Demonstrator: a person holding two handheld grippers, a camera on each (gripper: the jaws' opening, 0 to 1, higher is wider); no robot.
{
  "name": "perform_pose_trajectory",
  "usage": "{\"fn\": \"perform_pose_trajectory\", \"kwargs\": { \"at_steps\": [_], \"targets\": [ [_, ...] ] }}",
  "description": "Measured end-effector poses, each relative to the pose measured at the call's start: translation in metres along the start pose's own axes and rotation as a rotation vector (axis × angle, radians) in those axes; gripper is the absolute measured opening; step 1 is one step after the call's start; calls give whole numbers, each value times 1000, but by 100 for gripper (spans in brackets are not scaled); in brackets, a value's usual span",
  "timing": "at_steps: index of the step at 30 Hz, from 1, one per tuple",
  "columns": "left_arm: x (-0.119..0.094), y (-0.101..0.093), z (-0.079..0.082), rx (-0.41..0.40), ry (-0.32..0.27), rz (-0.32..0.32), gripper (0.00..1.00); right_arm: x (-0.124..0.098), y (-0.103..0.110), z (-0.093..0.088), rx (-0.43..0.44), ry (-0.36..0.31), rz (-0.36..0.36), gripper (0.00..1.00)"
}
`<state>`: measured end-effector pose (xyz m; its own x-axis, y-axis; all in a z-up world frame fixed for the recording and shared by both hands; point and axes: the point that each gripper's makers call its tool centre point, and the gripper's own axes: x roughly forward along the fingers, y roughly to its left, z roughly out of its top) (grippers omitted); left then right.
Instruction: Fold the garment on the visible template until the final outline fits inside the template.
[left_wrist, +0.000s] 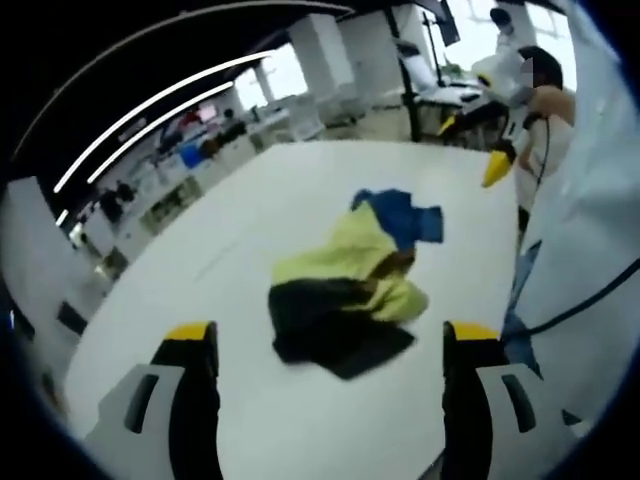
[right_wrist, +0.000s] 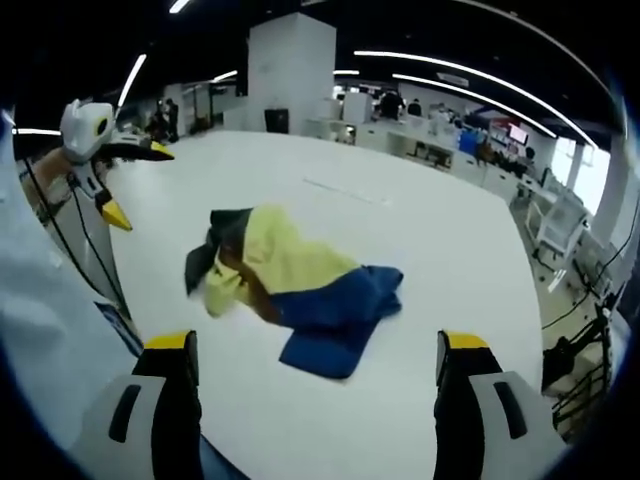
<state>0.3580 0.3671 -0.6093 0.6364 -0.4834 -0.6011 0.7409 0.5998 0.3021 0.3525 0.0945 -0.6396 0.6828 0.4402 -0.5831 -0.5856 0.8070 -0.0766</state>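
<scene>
1. Left gripper view: the garment, yellow, blue and black, lies crumpled on the white table. The left gripper hangs above the garment's near edge, jaws wide apart, holding nothing.
2. Right gripper view: the garment lies bunched mid-table; the right gripper hovers near it, jaws spread and empty.

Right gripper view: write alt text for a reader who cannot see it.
A crumpled yellow, blue and black garment lies in a heap on a white table. The right gripper hangs open before it, jaws wide apart and empty, with another yellow-tipped gripper at upper left.
</scene>
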Motion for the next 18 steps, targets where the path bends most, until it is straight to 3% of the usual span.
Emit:
{"fn": "perform_pose_trajectory", "kwargs": {
  "at_steps": [7,10,13,16,18],
  "targets": [
    [12,0,0,73,17,-41,79,2,-3,0,8,2,-7,97],
    [19,-3,-2,141,33,-87,75,4,-4,-1,11,5,-15,97],
    [27,2,-1,176,33,-88,74,5,-3,0,21,1,-18,96],
    [35,0,-1,210,40,-137,60,5,-4,0,29,2,-25,96],
    [40,-2,-1,213,43,-162,56,4,-4,-1,32,5,-30,96]
  ]
}}
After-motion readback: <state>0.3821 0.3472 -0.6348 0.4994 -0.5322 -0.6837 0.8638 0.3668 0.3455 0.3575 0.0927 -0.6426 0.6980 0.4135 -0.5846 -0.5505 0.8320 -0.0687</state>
